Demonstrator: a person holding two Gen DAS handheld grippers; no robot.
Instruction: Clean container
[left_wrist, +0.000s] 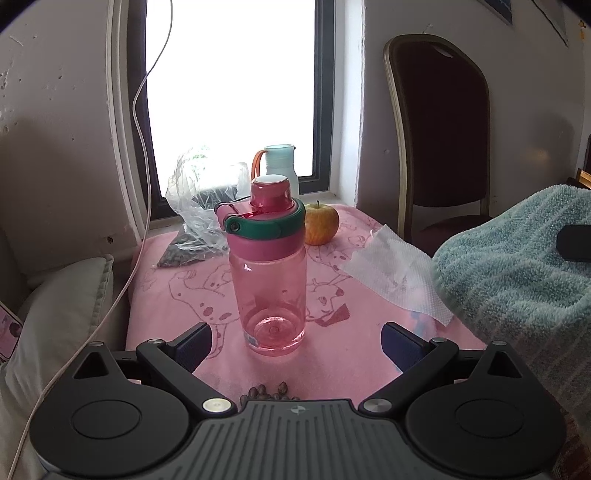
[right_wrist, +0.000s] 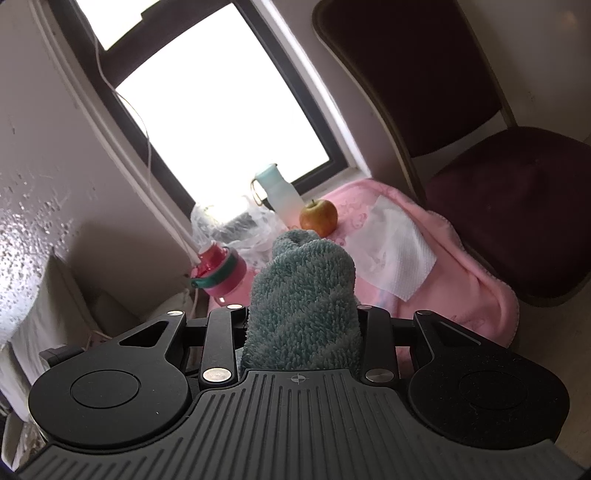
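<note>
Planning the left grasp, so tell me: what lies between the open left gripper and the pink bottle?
Only bare pink cloth, as the left wrist view shows, between the left gripper and the pink bottle.

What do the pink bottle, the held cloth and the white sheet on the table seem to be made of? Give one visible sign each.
Bottle: likely clear tinted plastic, glossy; the table pattern shows through it.
Cloth: looks like terry or microfibre, matt; looped, fuzzy pile, clamped in the right gripper.
Sheet: probably paper towel; dimpled, embossed surface with creased edges.

Each claw (left_wrist: 296, 341) (right_wrist: 303, 314) is matte black: ribbed grey plate with a small crosshair at 12 o'clock, round discs, silver screws, navy pads (left_wrist: 194, 345).
</note>
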